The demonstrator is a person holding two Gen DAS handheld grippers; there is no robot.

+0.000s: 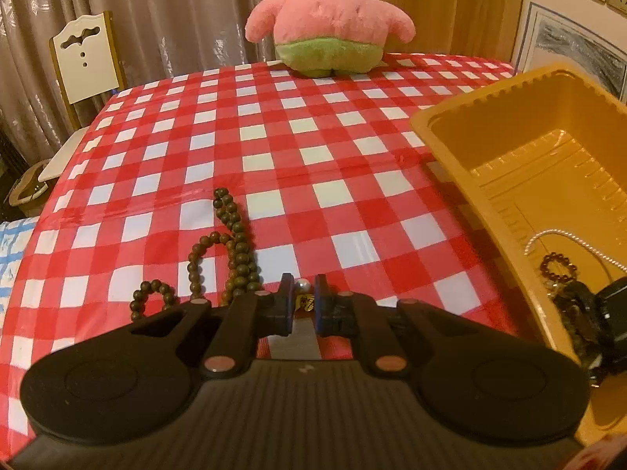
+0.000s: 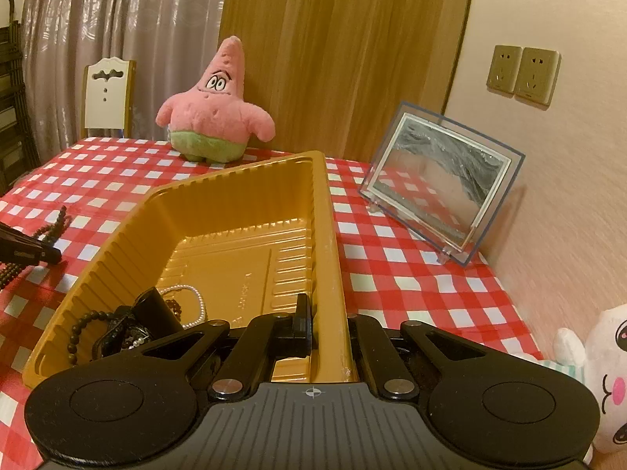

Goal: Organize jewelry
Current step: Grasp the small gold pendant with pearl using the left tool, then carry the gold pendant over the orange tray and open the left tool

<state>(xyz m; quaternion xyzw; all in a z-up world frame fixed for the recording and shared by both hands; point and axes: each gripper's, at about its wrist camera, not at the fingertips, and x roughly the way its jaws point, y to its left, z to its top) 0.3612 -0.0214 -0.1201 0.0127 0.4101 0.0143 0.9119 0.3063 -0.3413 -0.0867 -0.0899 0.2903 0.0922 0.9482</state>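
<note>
Gold-and-pearl trinket (image 1: 304, 297) sits pinched between the left gripper (image 1: 303, 293) fingers beside brown beads (image 1: 235, 243) on the checked tablecloth (image 1: 313, 149), while the right gripper (image 2: 327, 323) clamps the yellow tray's (image 2: 327, 235) wall, jewelry heaped inside

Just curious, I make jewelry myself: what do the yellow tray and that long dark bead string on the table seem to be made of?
Yellow tray: looks like thin moulded plastic, glossy, with ribbed walls. Dark bead string: round, matte brown-green beads, probably wood, though stone can't be excluded.
</note>
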